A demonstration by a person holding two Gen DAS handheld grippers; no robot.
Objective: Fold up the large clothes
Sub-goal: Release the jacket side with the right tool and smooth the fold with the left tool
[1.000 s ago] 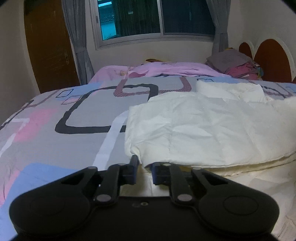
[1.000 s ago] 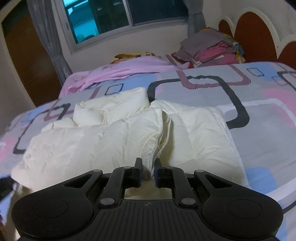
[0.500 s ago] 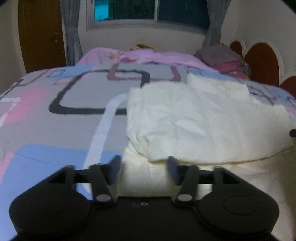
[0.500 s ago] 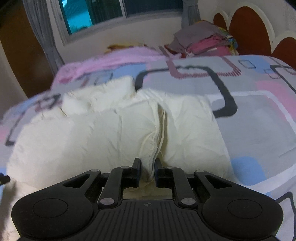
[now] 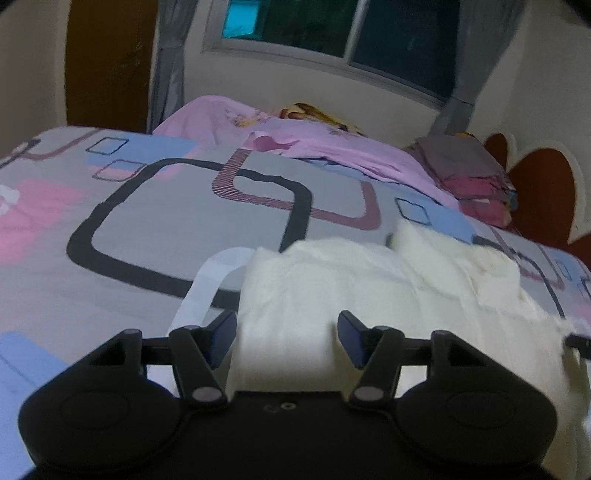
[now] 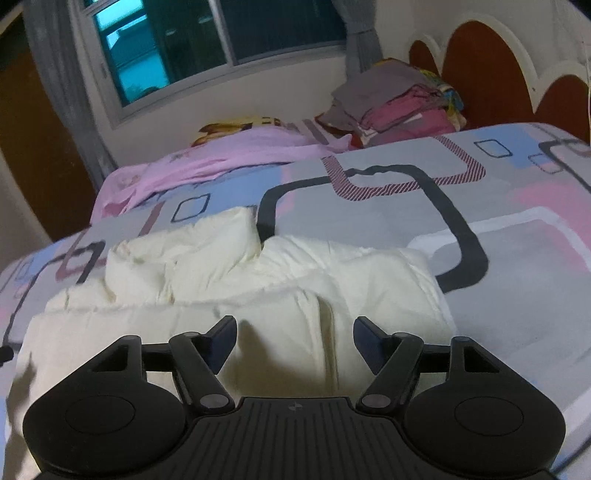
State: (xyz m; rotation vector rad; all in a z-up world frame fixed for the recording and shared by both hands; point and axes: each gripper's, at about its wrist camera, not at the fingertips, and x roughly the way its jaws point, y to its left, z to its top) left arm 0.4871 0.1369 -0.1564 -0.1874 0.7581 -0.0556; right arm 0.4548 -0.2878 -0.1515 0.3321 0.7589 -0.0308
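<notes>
Left wrist view: the left gripper (image 5: 287, 338) has its two fingers spread wide, holding nothing, with a cream padded garment (image 5: 369, 295) lying between and beyond them on a patterned bedspread (image 5: 177, 221). The garment is folded over on itself, its left edge just past the left fingertip. At the far side of the bed lie one pink sheet (image 5: 332, 147) and one stack of folded clothes (image 5: 469, 173) near a red headboard (image 5: 535, 195). One window (image 5: 351, 33) sits above.

Right wrist view: the right gripper (image 6: 294, 341) is likewise spread apart and empty, above the near edge of the same garment (image 6: 277, 288), which shows one deep crease running toward the camera between the fingers. One puffy sleeve or collar part bulges at its far left. The stack of folded clothes (image 6: 399, 107) and pink sheet (image 6: 229, 155) lie beyond.

Judgement: the fold appears just laid down and released. To do it well, the next grasp should take both near corners through all layers, evenly spaced, so the bulky padding turns over squarely and does not slide or bunch
</notes>
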